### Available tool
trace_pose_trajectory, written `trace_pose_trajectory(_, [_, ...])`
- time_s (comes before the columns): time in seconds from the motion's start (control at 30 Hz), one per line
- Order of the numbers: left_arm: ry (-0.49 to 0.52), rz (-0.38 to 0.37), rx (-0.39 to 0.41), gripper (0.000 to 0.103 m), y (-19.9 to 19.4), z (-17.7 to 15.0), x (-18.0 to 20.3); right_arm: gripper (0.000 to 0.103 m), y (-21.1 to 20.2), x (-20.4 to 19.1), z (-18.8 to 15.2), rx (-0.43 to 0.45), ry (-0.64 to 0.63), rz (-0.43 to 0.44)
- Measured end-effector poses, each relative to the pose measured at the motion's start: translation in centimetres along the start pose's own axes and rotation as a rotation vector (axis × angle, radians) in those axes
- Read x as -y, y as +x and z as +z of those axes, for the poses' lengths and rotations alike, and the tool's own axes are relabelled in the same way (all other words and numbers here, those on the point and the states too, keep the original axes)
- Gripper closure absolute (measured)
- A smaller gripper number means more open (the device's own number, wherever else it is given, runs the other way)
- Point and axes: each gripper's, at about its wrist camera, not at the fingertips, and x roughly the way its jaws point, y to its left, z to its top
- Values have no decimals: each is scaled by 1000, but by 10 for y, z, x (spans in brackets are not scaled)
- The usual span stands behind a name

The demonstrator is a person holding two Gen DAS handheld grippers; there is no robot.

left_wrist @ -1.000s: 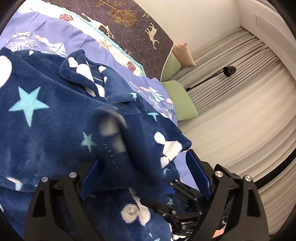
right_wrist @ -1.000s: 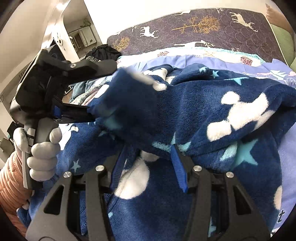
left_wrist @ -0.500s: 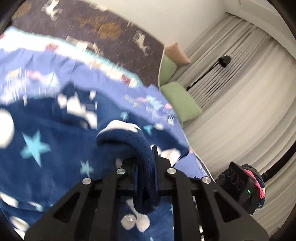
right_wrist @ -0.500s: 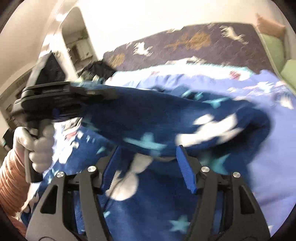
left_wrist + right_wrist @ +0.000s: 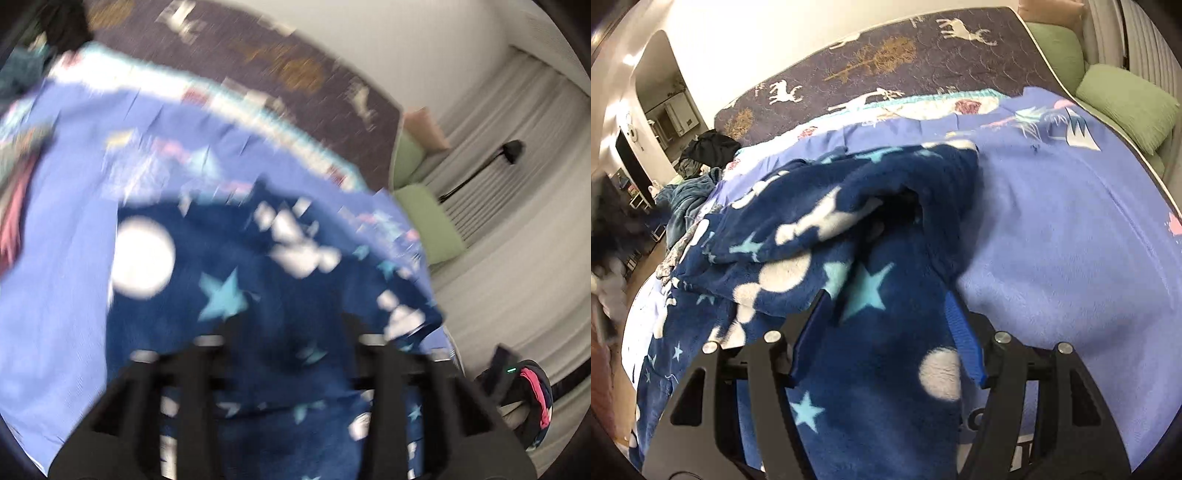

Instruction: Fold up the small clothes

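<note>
One navy fleece garment [image 5: 871, 258] with white blobs and pale blue stars lies on the lilac printed blanket [image 5: 1071, 229] that covers the bed. In the right wrist view its long axis runs from about 6 o'clock up toward 1 o'clock, and an upper layer is folded over toward 9 o'clock, leaving a dark hollow under the fold. The right gripper [image 5: 886, 325] hangs over its lower part with the jaws standing wide, blue pads either side of the cloth and not pressing it. In the left wrist view (badly smeared) the same garment [image 5: 258, 280] fills the lower middle; the left gripper [image 5: 291, 332] sits above it, its jaws have just been opening, and they stand apart with fleece showing between them, nothing pinched. Beyond the blanket at 12 o'clock a dark bedspread [image 5: 923, 62] with deer shows. Two green cushions [image 5: 1126, 103] sit at 2 o'clock, and one black pile of clothes [image 5: 709, 147] lies at 10 o'clock.
</note>
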Motion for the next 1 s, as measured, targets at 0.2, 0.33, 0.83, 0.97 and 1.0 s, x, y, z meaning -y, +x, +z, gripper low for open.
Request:
trace_pose_trajectory(0.2, [-16, -79, -129, 50, 53, -22, 7, 37, 2, -12, -4, -3, -62, -23])
trace_pose_trajectory(0.33, [42, -63, -133, 85, 72, -26, 28, 36, 3, -12, -4, -4, -69, -33])
trace_pose_trajectory(0.83, [188, 209, 157, 60, -44, -11, 30, 35, 4, -12, -8, 7, -80, -54])
trace_pose_trajectory(0.97, [171, 226, 160, 60, -37, -13, 19, 35, -16, -24, 2, 80, -102, -26])
trace_pose_trajectory(1.0, [181, 220, 154, 60, -31, -13, 22, 40, -19, -28, 8, 92, -110, -25])
